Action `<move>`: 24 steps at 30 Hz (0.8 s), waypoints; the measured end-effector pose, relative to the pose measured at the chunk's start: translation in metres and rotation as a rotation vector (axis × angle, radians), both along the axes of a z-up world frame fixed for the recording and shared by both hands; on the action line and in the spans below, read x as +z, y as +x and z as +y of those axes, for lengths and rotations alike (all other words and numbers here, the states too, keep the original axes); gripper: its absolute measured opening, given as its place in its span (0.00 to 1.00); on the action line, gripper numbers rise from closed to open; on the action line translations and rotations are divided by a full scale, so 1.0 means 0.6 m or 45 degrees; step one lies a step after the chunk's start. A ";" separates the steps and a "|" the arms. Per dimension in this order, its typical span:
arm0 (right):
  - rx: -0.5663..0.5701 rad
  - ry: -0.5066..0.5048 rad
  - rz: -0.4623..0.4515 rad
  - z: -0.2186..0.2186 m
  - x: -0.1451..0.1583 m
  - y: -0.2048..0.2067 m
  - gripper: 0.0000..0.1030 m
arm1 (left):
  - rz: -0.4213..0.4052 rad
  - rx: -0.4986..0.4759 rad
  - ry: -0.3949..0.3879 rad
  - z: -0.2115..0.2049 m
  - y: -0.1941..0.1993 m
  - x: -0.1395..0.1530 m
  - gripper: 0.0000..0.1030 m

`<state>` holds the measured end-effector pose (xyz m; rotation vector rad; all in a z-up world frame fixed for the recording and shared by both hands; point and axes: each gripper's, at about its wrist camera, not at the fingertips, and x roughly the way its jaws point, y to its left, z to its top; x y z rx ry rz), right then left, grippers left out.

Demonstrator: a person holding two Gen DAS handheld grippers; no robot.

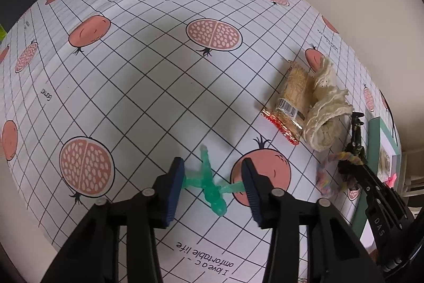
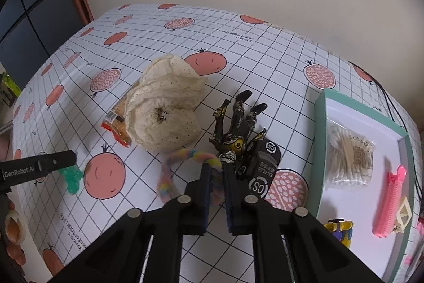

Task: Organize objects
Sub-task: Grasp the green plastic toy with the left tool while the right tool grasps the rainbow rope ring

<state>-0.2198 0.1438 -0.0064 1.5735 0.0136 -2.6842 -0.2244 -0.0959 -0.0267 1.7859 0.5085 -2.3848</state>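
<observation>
A translucent green toy figure lies on the pomegranate tablecloth between the fingers of my left gripper, which is open around it; the figure's arms reach toward both pads. It also shows in the right wrist view under the left gripper's finger. My right gripper is shut on a pastel rainbow hair tie, whose loop hangs to the left. In the left wrist view the right gripper and hair tie sit at the right edge.
A cream lace cloth lies over a snack packet. A black-gold action figure and a black pouch lie ahead of the right gripper. A teal-rimmed tray holds cotton swabs, a pink clip and small items.
</observation>
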 end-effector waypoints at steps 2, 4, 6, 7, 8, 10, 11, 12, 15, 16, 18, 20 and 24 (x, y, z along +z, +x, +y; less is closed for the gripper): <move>-0.009 -0.018 -0.002 0.004 0.000 0.001 0.07 | -0.003 0.007 -0.012 -0.003 0.001 0.000 0.33; -0.009 -0.027 -0.004 0.005 0.001 0.001 0.07 | -0.004 0.013 -0.018 -0.007 0.001 -0.001 0.26; -0.006 -0.023 0.000 0.004 0.002 0.003 0.07 | -0.007 0.026 -0.019 -0.013 0.001 -0.003 0.15; -0.003 -0.024 0.001 0.004 0.003 0.003 0.07 | -0.008 0.032 -0.016 -0.017 0.001 -0.004 0.13; -0.004 -0.027 0.001 0.005 0.003 0.003 0.07 | -0.011 0.035 -0.010 -0.019 0.001 -0.005 0.07; -0.008 -0.031 0.007 0.005 0.006 0.004 0.07 | -0.028 0.043 0.045 -0.025 0.000 -0.014 0.06; -0.008 -0.035 0.008 0.005 0.007 0.004 0.07 | -0.030 0.047 0.051 -0.026 0.000 -0.016 0.06; -0.008 -0.038 0.009 0.006 0.008 0.004 0.07 | -0.026 0.048 0.053 -0.027 0.000 -0.016 0.05; -0.006 -0.039 0.016 0.005 0.012 0.005 0.07 | -0.018 0.042 0.054 -0.027 -0.001 -0.014 0.04; -0.006 -0.041 0.018 0.006 0.014 0.005 0.07 | -0.015 0.044 0.062 -0.029 -0.002 -0.013 0.03; -0.008 -0.042 0.025 0.006 0.018 0.006 0.07 | -0.007 0.047 0.069 -0.031 -0.002 -0.011 0.03; -0.004 -0.043 0.031 0.006 0.021 0.007 0.07 | 0.003 0.049 0.079 -0.029 0.000 -0.008 0.02; -0.001 -0.041 0.043 0.006 0.028 0.010 0.07 | 0.025 0.056 0.099 -0.032 0.002 0.001 0.02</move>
